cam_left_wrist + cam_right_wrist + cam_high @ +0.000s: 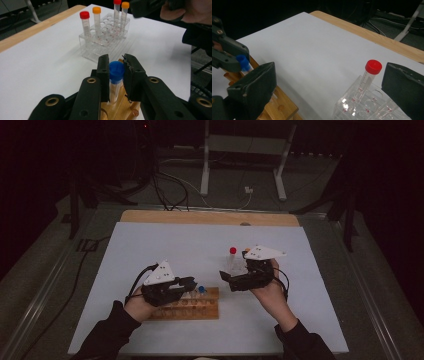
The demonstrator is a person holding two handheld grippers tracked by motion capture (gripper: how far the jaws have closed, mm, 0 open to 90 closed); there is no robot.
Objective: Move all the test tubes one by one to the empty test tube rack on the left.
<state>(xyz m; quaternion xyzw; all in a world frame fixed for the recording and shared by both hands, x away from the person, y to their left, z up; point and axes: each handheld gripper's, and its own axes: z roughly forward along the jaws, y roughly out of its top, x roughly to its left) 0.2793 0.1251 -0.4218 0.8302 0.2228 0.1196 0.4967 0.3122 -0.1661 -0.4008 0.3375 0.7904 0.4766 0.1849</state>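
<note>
— Start on the left. What has the left gripper [116, 75] got?

— Its two black jaws are nearly closed, pinching a blue-capped tube [116, 80] just under the cap. The tube is clear plastic, round and slim, standing upright in the wooden rack [200, 306]. The jaw faces look notched, a bit toothed along the inner edge.

— And the rack itself?

— A flat, pale wooden block with rows of round holes, lying on the white sheet [165, 245] at about six o'clock on the table. The blue cap sits at its far edge.

— What's past it?

— Toward one o'clock from the wooden block stands a clear plastic rack [105, 40], boxy and see-through, with tubes upright in it: a red-capped tube [85, 25], an orange-capped one [97, 20] beside it, and another red and orange pair at the back.

— Now the right hand.

— The right gripper [329, 85] has its jaws spread wide, holding nothing. From its own camera the red-capped tube stands between the two jaws, touching neither. The jaws are thick matte black wedges.

— The table underneath?

— Light wood, smooth, showing as a strip at twelve o'clock beyond the sheet.
</note>
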